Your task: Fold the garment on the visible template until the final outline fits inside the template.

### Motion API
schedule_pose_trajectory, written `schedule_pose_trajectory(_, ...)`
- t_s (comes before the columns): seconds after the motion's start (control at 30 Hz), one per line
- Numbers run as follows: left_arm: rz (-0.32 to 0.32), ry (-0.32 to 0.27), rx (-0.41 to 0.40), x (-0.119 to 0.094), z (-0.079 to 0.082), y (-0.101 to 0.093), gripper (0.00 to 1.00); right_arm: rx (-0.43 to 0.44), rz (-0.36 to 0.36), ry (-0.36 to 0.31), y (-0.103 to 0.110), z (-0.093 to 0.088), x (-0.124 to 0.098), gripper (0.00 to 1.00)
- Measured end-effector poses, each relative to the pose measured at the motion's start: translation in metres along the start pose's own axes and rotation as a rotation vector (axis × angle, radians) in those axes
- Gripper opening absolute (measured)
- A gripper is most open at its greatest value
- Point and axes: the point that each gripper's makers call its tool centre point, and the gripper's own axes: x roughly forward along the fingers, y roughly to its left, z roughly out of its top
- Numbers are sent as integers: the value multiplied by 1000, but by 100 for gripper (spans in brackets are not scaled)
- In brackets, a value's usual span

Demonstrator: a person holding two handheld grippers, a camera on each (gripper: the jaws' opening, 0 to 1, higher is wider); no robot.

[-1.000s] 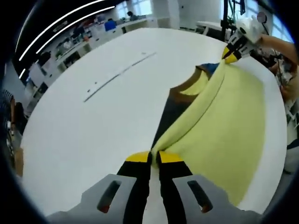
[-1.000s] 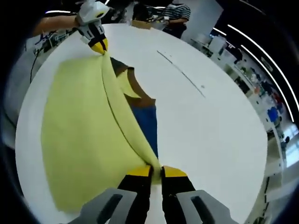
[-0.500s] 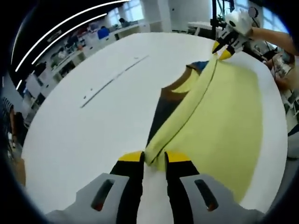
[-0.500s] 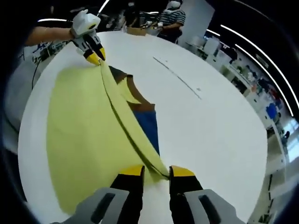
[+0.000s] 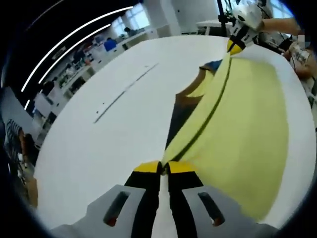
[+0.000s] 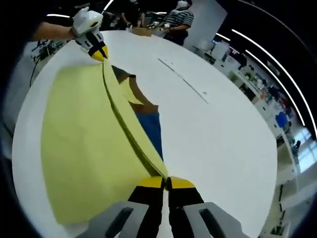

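A yellow garment (image 5: 242, 124) lies on the white round table (image 5: 99, 139) with one side folded over, showing a brown neckline (image 5: 190, 94) and a blue patch (image 5: 214, 65). In the left gripper view my left gripper (image 5: 164, 166) is shut on the near end of the folded edge. My right gripper (image 5: 236, 45) pinches the far end, shut. The right gripper view mirrors this: the right gripper (image 6: 166, 181) is shut on the yellow garment (image 6: 84, 144), with the left gripper (image 6: 100, 51) at the far end. The fold runs taut between them.
A thin dark line (image 5: 125, 91) with small marks crosses the table beside the garment, also visible as a line (image 6: 181, 77) in the right gripper view. A person in a striped shirt (image 6: 178, 19) stands beyond the table edge. Desks and people fill the background.
Both grippers were shut a second ago, stood open half a second ago, and are shut again on the folded edge. The fold looks straighter and tighter now.
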Motion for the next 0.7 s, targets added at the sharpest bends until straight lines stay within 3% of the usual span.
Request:
schedule_pose_trajectory(0.1, 7, -46, -85, -6, 5, 3, 1, 98, -7, -51, -4, 8, -5, 0)
schedule_pose_trajectory(0.2, 17, -85, -196, -10, 9, 8, 0, 299, -15, -84, -10, 13, -9, 0)
schedule_pose_trajectory(0.3, 19, -73, -342, -7, 4, 9, 0, 429, -11, -115, -13, 16, -9, 0)
schedule_pose_trajectory(0.37, 44, -47, -385, -3, -1, 13, 0, 457, -15, -120, -16, 16, -6, 0)
schedule_pose_trajectory(0.43, 65, -31, -329, 1, -2, 13, 0, 452, -18, -112, -17, 17, -2, 0)
schedule_pose_trajectory(0.57, 88, -2, -465, 10, -6, 12, 1, 464, -41, -82, -19, 13, 6, 0)
schedule_pose_trajectory(0.7, 111, -19, -451, 9, -5, 15, 4, 513, -79, -70, -24, 8, 10, 0)
